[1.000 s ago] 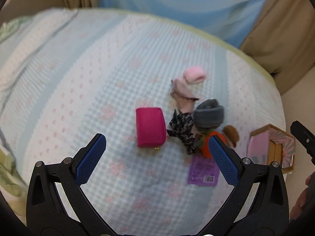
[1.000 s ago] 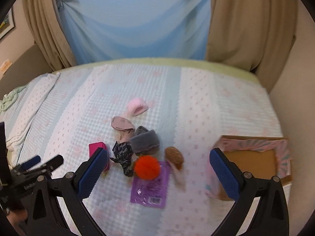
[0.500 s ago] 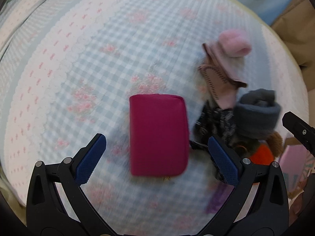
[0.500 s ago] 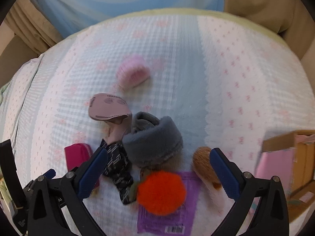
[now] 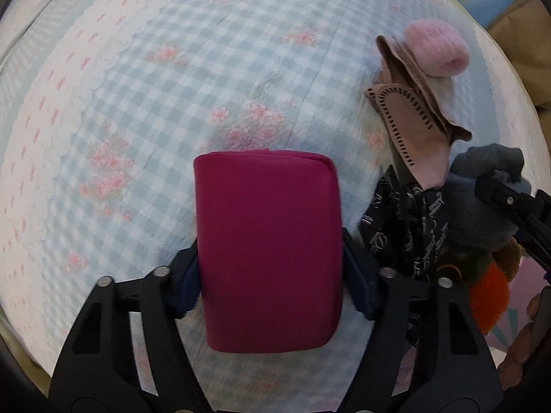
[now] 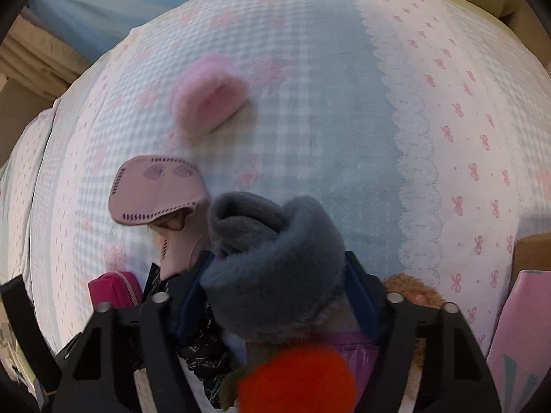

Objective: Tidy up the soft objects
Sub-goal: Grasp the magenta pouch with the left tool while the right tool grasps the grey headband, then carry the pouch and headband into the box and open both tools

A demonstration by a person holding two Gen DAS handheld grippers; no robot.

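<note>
- The left gripper (image 5: 272,275) points down at a magenta pouch (image 5: 268,247) lying on a blue checked bedspread (image 5: 172,86). Its jaws are closing, with blue pads against the pouch's left and right sides.
- The right gripper (image 6: 275,296) straddles a rolled grey fleece band (image 6: 272,268), its jaws closing on both sides.
- Near the band lies an orange pompom (image 6: 296,378); beyond it, a pink mask (image 6: 155,192).
</note>
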